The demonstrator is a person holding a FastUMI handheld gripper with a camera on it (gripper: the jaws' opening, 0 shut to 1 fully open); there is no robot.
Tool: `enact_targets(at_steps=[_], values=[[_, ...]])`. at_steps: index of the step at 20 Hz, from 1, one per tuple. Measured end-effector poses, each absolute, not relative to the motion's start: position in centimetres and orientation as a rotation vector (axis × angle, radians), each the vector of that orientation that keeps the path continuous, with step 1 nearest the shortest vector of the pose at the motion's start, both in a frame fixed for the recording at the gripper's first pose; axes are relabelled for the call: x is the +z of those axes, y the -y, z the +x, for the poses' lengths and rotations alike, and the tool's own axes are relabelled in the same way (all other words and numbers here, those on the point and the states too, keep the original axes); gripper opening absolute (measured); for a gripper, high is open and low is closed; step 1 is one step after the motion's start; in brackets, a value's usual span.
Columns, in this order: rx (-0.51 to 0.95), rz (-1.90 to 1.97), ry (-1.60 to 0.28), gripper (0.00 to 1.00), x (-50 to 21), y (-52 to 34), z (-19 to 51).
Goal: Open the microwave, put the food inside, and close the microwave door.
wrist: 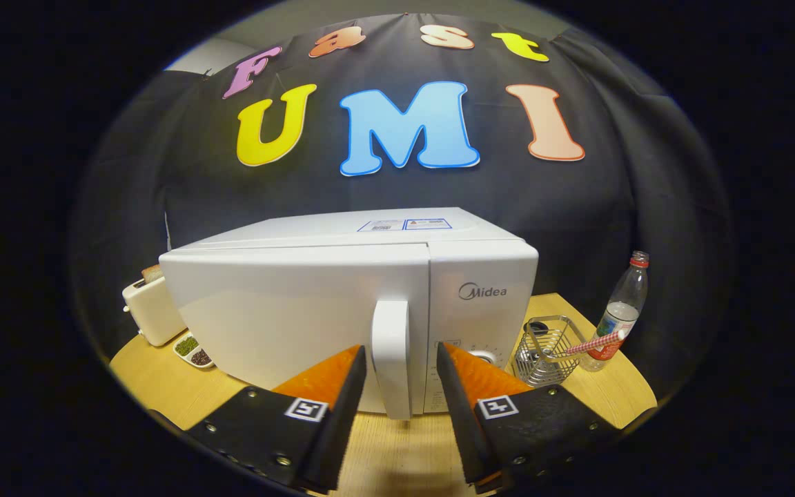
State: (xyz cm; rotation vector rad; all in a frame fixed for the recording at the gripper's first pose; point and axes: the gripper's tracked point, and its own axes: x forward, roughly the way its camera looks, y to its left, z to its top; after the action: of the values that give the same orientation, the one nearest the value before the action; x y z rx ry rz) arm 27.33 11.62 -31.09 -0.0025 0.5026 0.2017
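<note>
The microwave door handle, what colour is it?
White, like the door; the gripper view shows the handle between the open gripper fingers.

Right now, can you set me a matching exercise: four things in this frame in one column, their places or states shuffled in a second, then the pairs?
Things:
1. door handle
2. toaster
3. wire basket
4. plastic bottle

Places or states:
A. upright, beyond the basket
B. between the open gripper fingers, untouched
C. left of the closed microwave
D. right of the microwave, straw resting across it

Pairs: 1-B, 2-C, 3-D, 4-A
</note>
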Motion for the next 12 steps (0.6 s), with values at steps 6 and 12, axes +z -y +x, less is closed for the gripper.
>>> enact_targets(at_steps=[6,12], values=[[0.2,-0.007,-0.528,0.28,-31.71,-12.41,27.66],[0.226,0.004,-0.563,0.14,-31.46,-12.48,27.08]])
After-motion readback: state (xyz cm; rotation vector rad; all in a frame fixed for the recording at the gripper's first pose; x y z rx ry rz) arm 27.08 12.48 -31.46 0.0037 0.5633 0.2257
